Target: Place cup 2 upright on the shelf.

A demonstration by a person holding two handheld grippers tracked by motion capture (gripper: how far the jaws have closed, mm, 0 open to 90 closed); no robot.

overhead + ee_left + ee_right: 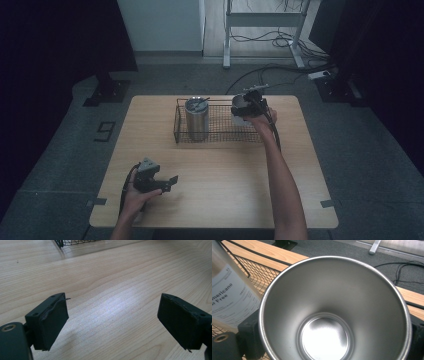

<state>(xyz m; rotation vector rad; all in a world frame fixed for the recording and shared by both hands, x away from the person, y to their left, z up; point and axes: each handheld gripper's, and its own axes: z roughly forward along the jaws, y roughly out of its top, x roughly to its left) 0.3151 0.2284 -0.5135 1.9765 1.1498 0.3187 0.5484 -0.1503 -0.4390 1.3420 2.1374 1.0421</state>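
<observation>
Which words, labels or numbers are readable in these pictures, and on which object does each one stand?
"mericano", cut off at the frame edge: white label on a container beside the steel cup.
"Free", cut off likewise: line below on that label.
Smaller print on that label: too small to read.
"9" or similar: dark mark on the floor, left of the table.

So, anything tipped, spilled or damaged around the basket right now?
No spill or tipping shows. The right gripper holds an empty steel cup at the wire basket; the lidded tumbler stands upright inside. One oddity: the left gripper's left pad looks frayed along its edge.
</observation>
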